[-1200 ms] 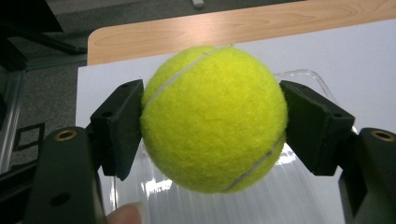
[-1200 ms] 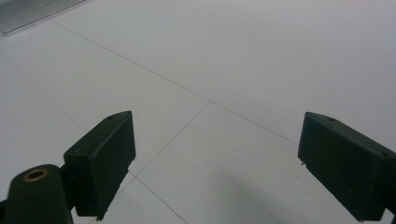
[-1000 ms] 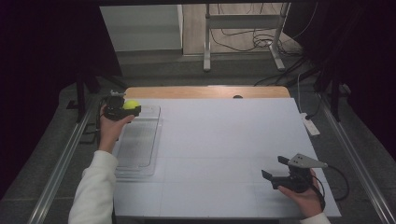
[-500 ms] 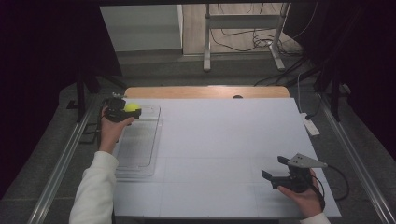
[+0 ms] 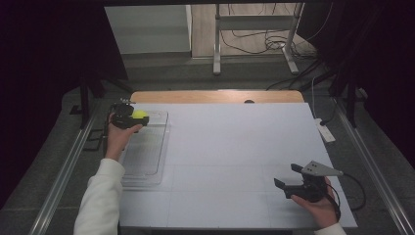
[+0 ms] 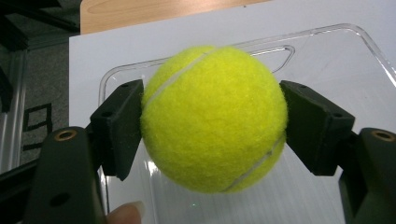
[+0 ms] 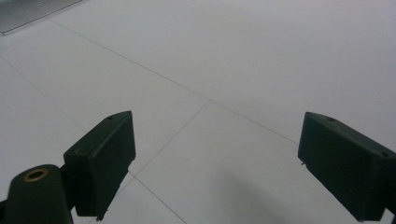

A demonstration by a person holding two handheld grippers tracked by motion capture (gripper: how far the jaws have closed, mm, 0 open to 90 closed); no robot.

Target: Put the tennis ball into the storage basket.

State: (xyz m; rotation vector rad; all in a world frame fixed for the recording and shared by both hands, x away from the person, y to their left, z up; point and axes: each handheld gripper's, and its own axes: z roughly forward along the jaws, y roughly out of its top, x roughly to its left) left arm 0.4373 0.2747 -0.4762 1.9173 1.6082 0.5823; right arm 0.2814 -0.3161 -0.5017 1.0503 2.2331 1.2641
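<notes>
left gripper (image 5: 133,116): clamped on the tennis ball (image 5: 140,115), one jaw pressed on each side; in the left gripper view (image 6: 212,126) the ball (image 6: 214,119) sits squarely between the pads, a fingertip shows at the bottom edge.
ball position: held off the surface, above the far end of the clear tray (image 5: 147,156), not touching it; tray rim (image 6: 233,44) visible behind and below the ball.
tray: clear plastic, lies along the left side of the white table (image 5: 235,147), long side running away from the person.
right gripper (image 5: 288,177): jaws spread wide, nothing between them; held low over the near right part of the table, well apart from ball and tray.
right gripper view (image 7: 215,163): bare white surface (image 7: 233,70) between the two black pads, faint seam lines across it.
hands: left hand (image 5: 119,137) wraps the left gripper, white sleeve (image 5: 100,200) behind it; right hand (image 5: 320,208) under the right gripper.
table far edge: strip of wood (image 5: 215,96) beyond the white sheet.
</notes>
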